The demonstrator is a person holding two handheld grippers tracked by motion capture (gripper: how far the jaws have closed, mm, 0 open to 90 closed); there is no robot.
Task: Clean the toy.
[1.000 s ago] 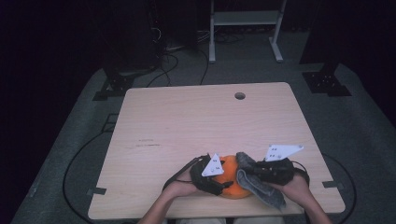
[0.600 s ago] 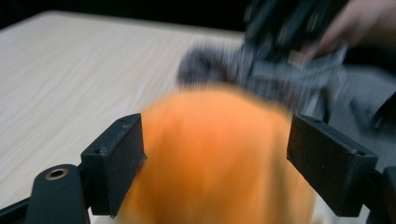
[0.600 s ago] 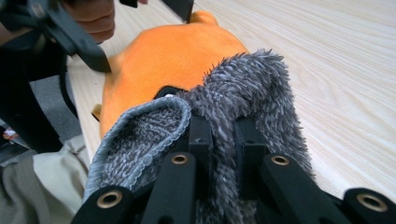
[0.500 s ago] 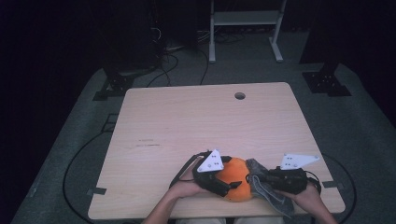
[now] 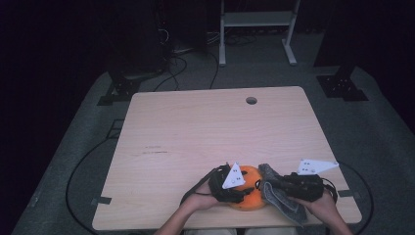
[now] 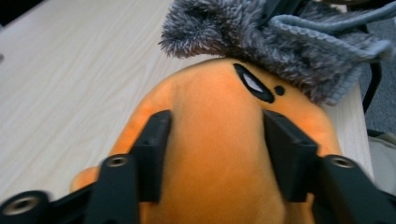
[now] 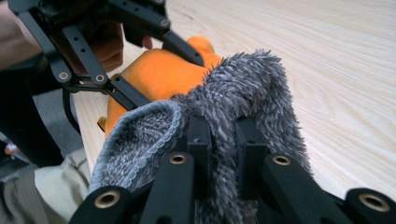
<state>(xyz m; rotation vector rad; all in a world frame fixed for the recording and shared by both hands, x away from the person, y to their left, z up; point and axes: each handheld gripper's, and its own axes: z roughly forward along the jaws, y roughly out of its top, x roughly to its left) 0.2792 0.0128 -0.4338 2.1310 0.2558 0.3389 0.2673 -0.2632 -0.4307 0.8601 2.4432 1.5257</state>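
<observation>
table (image 5: 195,142): light wood, round hole (image 5: 251,100) near far edge | floor: cables (image 5: 176,63)

We took this for a lab or recording studio: a bare wooden table (image 5: 195,147) with a cable hole (image 5: 251,100) stood on grey carpet (image 5: 381,132) under dark surroundings. Cables (image 5: 78,171) were taped to the floor, black stand bases (image 5: 342,85) flanked it, and a white metal frame (image 5: 257,29) stood behind.

Light wood bench (image 5: 205,142) with a small hole (image 5: 251,100) near its far edge. Grey carpet floor (image 5: 381,127) all around, cables (image 5: 171,73) trailing upper left. Pretty dark room, white metal stand (image 5: 257,22) at the top.
</observation>
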